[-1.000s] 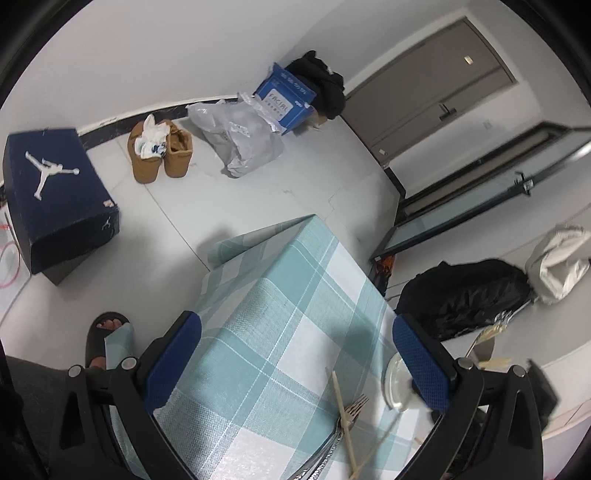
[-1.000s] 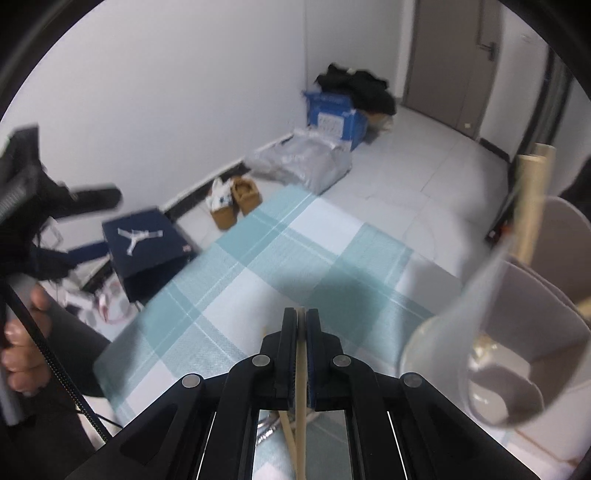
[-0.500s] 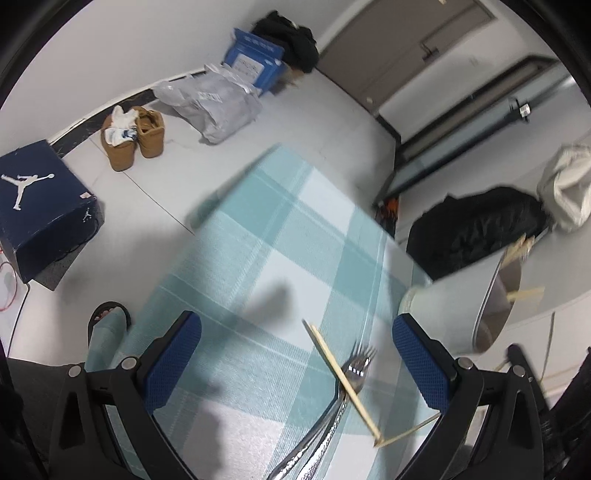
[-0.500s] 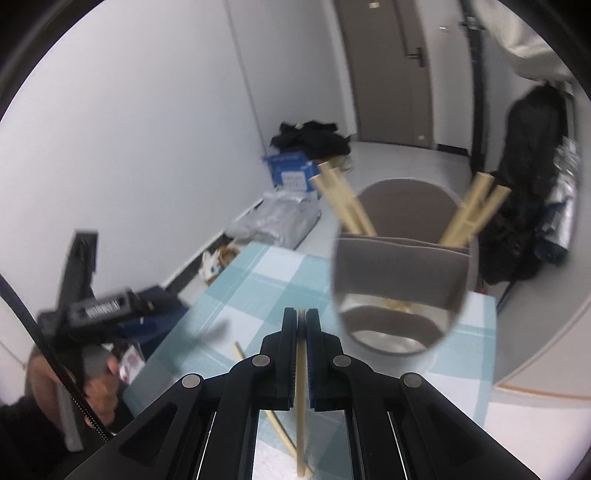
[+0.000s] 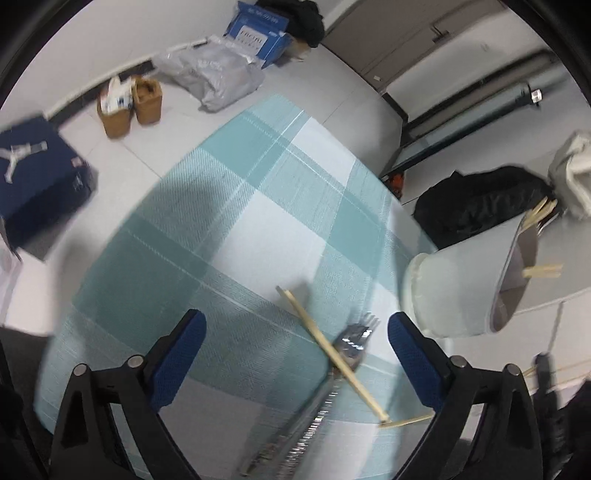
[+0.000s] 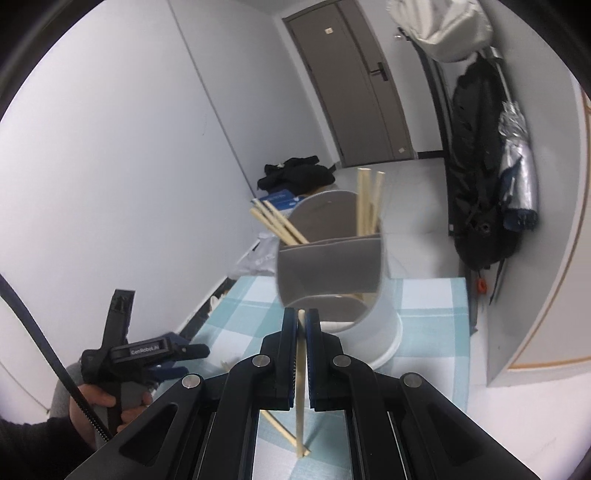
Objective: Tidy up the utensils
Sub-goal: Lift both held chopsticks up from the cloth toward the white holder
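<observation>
A white utensil holder [image 6: 332, 269] with a grey inner divider stands on the checked tablecloth [image 6: 428, 306]; several wooden chopsticks [image 6: 365, 199] stick out of it. It also shows in the left wrist view [image 5: 465, 291]. My right gripper [image 6: 301, 321] is shut on a single chopstick [image 6: 300, 398], held upright just in front of the holder. My left gripper [image 5: 295, 332] is open and empty above the cloth [image 5: 236, 206]. Between and beyond its fingers lie a loose chopstick [image 5: 328, 350] and metal forks [image 5: 347, 354].
On the floor are a navy shoe box [image 5: 33, 177], brown boots [image 5: 129, 103], a grey bag [image 5: 210, 74] and a blue carton [image 5: 258, 33]. A black backpack [image 6: 480, 192] hangs by the door on the right. The left gripper shows at the left of the right wrist view [image 6: 147, 354].
My right gripper has lifted the chopstick and swung to face the holder. My left gripper has moved forward over the table, bringing the fork and loose chopstick between its fingers.
</observation>
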`<state>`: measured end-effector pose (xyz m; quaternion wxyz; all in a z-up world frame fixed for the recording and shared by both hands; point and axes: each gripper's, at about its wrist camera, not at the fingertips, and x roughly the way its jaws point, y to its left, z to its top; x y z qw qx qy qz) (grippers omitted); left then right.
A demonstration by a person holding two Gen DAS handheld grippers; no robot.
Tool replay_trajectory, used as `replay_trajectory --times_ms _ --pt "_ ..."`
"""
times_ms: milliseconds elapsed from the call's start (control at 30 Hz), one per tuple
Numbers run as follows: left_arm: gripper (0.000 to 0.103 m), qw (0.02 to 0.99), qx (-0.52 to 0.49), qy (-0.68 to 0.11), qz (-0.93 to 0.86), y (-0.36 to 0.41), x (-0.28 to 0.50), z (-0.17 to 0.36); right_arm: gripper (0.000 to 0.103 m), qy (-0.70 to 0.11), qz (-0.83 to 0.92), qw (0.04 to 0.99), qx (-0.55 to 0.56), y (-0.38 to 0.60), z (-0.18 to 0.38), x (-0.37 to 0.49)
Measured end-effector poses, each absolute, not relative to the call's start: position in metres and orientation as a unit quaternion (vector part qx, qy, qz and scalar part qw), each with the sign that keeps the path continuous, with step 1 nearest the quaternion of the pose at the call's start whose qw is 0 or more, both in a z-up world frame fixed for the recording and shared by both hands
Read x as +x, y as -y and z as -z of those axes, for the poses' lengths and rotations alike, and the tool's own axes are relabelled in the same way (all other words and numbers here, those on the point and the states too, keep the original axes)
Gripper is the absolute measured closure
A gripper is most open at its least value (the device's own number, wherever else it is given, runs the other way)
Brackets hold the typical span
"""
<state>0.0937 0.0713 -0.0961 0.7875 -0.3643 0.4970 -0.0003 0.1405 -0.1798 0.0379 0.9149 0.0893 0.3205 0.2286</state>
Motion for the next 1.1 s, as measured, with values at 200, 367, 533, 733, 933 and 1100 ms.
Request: replay_trajectory --times_ms 200,367,533,733,933,1100 --pt "0.02 0.773 -0.379 -0.508 0.001 -0.06 0.102 0.102 0.099 -0.32 -0.231 0.912 0.111 0.197 -0.031 0.139" --pt "0.025 0.778 -0.348 -0.523 -0.023 -0.046 0.108 0.102 0.099 -0.315 -0.232 0.912 0.12 0.207 -0.03 0.139" --pt "0.04 0.789 -0.299 -0.535 -0.053 -0.036 0.113 0.102 0.099 -0.316 -0.232 0.91 0.134 0.215 -0.027 0.141" --pt "0.066 0.781 -0.298 -0.545 -0.071 -0.023 0.122 0.105 0.099 -0.317 -0.232 0.91 0.134 0.216 -0.025 0.145" --pt "0.077 0.785 -0.276 -0.546 -0.094 -0.014 0.129 0.106 0.099 -0.311 -0.233 0.912 0.13 0.219 -0.026 0.143" --pt "0.091 0.789 -0.27 -0.541 -0.109 -0.017 0.133 0.105 0.099 -0.31 -0.232 0.912 0.136 0.222 -0.026 0.143"
